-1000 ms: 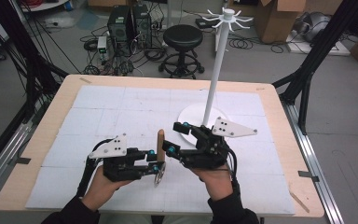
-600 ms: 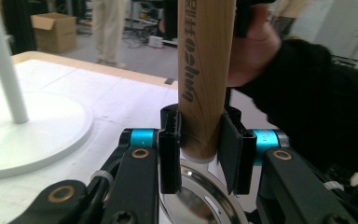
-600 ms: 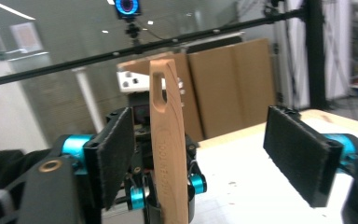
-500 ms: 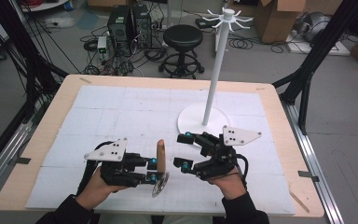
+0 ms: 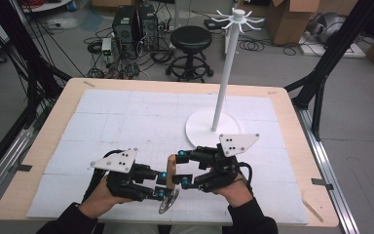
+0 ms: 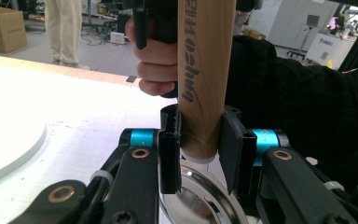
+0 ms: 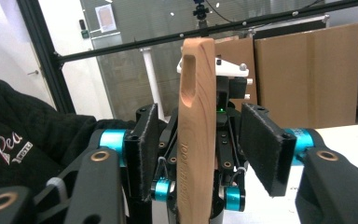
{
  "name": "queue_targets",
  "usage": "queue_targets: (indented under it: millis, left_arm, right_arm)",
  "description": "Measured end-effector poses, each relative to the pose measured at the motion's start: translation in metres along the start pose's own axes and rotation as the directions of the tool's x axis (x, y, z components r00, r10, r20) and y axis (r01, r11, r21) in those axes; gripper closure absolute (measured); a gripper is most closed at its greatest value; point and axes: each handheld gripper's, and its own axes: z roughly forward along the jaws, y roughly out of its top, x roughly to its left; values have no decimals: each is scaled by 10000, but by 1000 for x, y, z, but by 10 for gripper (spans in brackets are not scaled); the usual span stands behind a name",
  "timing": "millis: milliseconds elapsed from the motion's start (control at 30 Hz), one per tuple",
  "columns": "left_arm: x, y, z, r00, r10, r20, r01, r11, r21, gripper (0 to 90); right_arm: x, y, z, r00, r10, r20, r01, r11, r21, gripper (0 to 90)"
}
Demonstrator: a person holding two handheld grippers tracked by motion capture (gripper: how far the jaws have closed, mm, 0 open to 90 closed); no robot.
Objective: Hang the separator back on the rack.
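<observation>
A utensil with a wooden handle (image 5: pixel 171 169) and a shiny metal head (image 5: pixel 167 203) is held over the table's front edge. My left gripper (image 5: pixel 163 185) is shut on the lower handle (image 6: pixel 204 74), just above the metal head (image 6: pixel 200 203). My right gripper (image 5: pixel 181 169) comes in from the right and stands open, one jaw on each side of the handle. In the right gripper view the handle (image 7: pixel 196 135) rises upright between the pads (image 7: pixel 263 144), with a gap on both sides. The handle's top has a slotted hole.
A white stand (image 5: pixel 227 68) with a ring of hooks at its top rises from a round base (image 5: pixel 198 130) behind my right gripper. The base's edge (image 6: pixel 9 144) lies left in the left gripper view. White mats cover the wooden table (image 5: pixel 292 122).
My right gripper has come forward from the stand's base and left to the utensil, so its open jaws now straddle the handle. The left gripper has kept hold and shifted slightly.
</observation>
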Motion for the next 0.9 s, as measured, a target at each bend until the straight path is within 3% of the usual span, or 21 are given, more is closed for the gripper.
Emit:
queue_targets:
  millis: [233,333,567,700,767,833,900]
  left_arm:
    - [-1,0,2,9996,32,297,-35,9999,105,707]
    - [-1,0,3,9991,53,424,-58,9999,112,707]
    - [-1,0,2,9990,85,444,-91,9999,125,706]
    - [0,0,-1,10000,-43,38,44,9997,-227,672]
    - [-1,0,-1,9982,-186,-567,156,9985,-520,500]
    - [-1,1,-1,9935,-29,-1140,-28,9988,-497,430]
    - [-1,0,-1,9846,124,-1746,-187,9992,-344,396]
  right_arm:
    - [-1,0,4,9984,-6,-562,17,9998,203,584]
    - [-1,0,7,9964,-217,-814,242,9993,300,687]
    - [1,0,9,9969,-237,-750,262,9991,328,711]
    - [3,0,8,9993,-280,-228,284,9995,144,714]
    - [3,1,8,9992,-232,317,225,9995,208,715]
    - [4,2,7,9947,-188,1010,172,9997,174,716]
    - [5,5,8,9863,-201,1635,182,9998,126,716]
